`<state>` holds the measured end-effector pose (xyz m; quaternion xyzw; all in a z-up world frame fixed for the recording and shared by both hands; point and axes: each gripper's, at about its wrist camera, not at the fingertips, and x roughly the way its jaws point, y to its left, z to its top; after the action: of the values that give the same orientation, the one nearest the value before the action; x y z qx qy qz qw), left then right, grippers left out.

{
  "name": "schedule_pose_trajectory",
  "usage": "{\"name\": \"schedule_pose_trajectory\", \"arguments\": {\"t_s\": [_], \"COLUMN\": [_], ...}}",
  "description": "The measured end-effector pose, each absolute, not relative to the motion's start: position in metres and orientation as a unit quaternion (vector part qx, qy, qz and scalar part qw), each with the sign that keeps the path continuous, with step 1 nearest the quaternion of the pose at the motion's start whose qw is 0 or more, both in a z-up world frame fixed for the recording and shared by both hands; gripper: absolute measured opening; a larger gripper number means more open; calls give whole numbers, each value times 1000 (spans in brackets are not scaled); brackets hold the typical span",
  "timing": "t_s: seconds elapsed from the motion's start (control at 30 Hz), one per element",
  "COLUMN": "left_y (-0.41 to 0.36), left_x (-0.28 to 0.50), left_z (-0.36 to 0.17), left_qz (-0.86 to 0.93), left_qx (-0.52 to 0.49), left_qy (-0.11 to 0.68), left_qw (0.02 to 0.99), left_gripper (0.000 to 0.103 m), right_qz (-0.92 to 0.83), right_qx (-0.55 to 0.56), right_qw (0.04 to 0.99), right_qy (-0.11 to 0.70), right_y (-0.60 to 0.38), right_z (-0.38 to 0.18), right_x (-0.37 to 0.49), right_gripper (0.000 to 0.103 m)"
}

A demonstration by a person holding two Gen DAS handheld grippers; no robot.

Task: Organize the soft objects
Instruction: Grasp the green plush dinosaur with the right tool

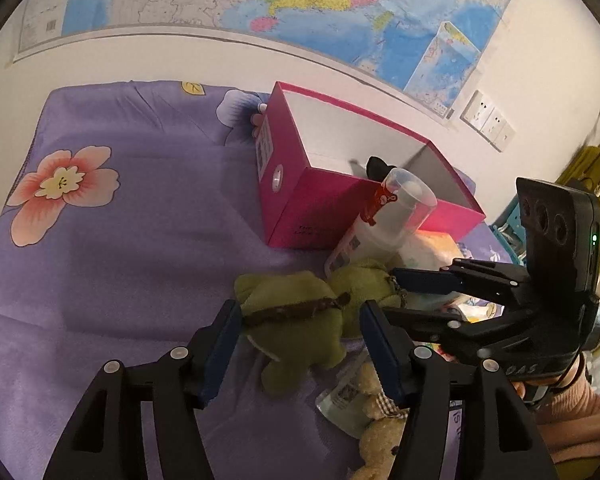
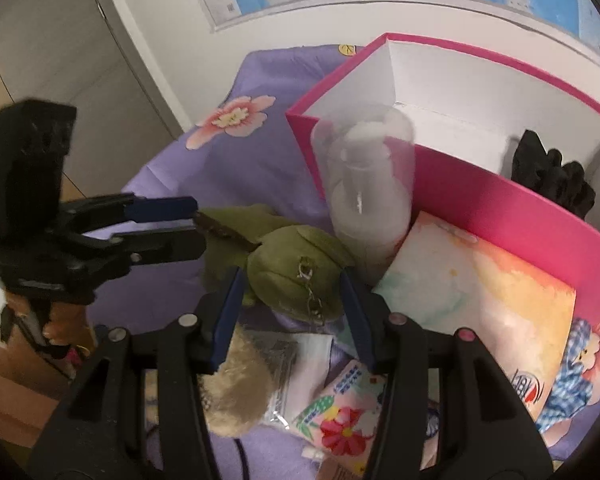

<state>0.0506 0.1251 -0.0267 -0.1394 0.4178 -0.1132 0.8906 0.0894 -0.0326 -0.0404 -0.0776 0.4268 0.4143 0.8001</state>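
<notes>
A green plush toy (image 1: pixel 300 320) with a brown strap lies on the purple bedsheet (image 1: pixel 120 240). My left gripper (image 1: pixel 300 348) is open with its jaws on either side of the toy's body. My right gripper (image 2: pixel 294 300) is open around the toy's head (image 2: pixel 296 276); it also shows in the left wrist view (image 1: pixel 419 296). A pink open box (image 1: pixel 359 184) stands behind, with a black soft item (image 2: pixel 551 176) inside. A beige teddy bear (image 1: pixel 379 432) lies near the toy.
A clear plastic bottle (image 2: pixel 363 188) leans against the box front. A pastel tissue pack (image 2: pixel 479 292), a floral packet (image 2: pixel 343 412) and a clear bag (image 2: pixel 280 364) lie on the sheet by the box. A wall map (image 1: pixel 300 0) hangs behind the bed.
</notes>
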Motion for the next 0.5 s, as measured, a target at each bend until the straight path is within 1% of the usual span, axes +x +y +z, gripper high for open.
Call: {"name": "schedule_pose_trajectory", "arguments": {"t_s": [0.13,0.33,0.5], "left_y": [126,132,130], "left_x": [50,54,58], "left_z": [-30,-34,-41], "left_qz": [-112,-109,-113], "left_qx": [-135,-141,-144], "left_qy": [426,438,448], "left_qw": [888,881,875], "left_gripper": [63,63,63], "right_qz": [405,422,403], "right_qx": [-92,-50,-91], "right_qw": [807,800,807], "right_qy": [420,423,422], "right_y": [-27,-39,-27], "right_z": [-43,-42,-47], "right_x": [87,92,89], "right_gripper": [53,53,53]}}
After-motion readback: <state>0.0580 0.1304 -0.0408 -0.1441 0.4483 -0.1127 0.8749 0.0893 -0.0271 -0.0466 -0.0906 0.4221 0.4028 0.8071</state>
